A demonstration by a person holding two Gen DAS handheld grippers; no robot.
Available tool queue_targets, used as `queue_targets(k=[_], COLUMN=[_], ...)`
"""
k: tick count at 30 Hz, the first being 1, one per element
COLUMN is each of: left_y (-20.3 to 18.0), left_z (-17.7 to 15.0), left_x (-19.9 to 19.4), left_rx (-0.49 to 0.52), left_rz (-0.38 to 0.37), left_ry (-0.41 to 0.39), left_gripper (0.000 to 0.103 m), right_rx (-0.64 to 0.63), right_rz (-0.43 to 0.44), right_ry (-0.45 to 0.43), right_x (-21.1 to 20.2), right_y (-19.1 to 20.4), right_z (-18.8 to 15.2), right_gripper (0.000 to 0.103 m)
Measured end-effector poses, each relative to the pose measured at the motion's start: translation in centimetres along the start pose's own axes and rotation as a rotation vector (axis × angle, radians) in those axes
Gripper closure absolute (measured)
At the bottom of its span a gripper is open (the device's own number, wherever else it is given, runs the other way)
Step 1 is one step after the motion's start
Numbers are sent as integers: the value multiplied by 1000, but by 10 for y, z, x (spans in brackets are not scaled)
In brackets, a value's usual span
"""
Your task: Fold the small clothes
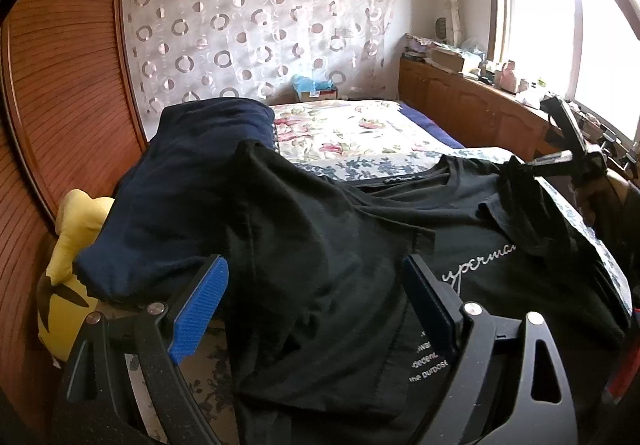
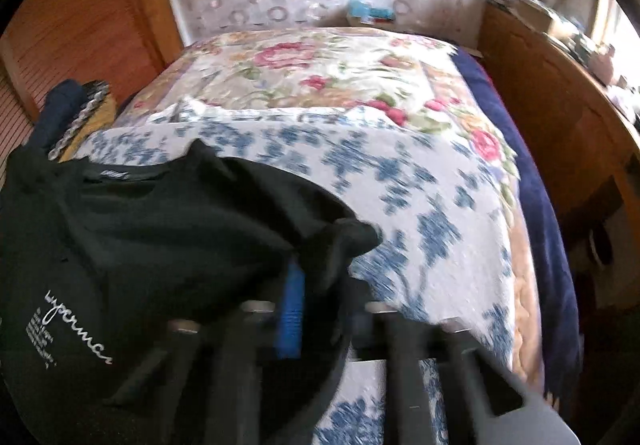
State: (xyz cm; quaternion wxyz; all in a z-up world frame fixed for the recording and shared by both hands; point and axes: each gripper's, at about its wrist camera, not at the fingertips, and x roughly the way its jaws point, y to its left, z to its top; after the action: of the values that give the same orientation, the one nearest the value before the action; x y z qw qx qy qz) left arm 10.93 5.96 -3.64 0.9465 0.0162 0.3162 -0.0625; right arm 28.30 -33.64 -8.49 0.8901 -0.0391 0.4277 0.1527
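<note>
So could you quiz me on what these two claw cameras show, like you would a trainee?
1. True or false: the left claw is clamped shut on the black T-shirt.
2. Which is the right claw pinching? A) the yellow plush toy B) the T-shirt's sleeve C) the floral bedspread
3. Fill in: a folded ____ garment lies to the left of the T-shirt.

Key: 1 false, its blue pads stand apart with the cloth between them. 2 B. 3 navy.

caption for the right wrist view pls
Right gripper pinches a black t-shirt sleeve over the floral bedspread.
</note>
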Motion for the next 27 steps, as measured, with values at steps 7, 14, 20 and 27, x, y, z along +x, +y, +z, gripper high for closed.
queue_targets(k=[7, 14, 20, 27], left_y=[8, 17, 24, 32], left_z=[2, 7, 14, 26], left_x=[1, 6, 11, 19], left_rx=[-10, -20, -18, -5], left_rz=[17, 39, 58, 80], left_ry=[-5, -5, -6, -4], left_gripper=[14, 14, 14, 14], right_rx=[-57, -3, 19, 13], right_rz=[-50, -152, -162, -109], right_ry=[-130, -70, -72, -70], right_x=[-18, -5, -7, -15], right_y=[9, -5, -4, -7], right_z=[15, -2, 3, -12], right_gripper=[97, 96, 76, 55])
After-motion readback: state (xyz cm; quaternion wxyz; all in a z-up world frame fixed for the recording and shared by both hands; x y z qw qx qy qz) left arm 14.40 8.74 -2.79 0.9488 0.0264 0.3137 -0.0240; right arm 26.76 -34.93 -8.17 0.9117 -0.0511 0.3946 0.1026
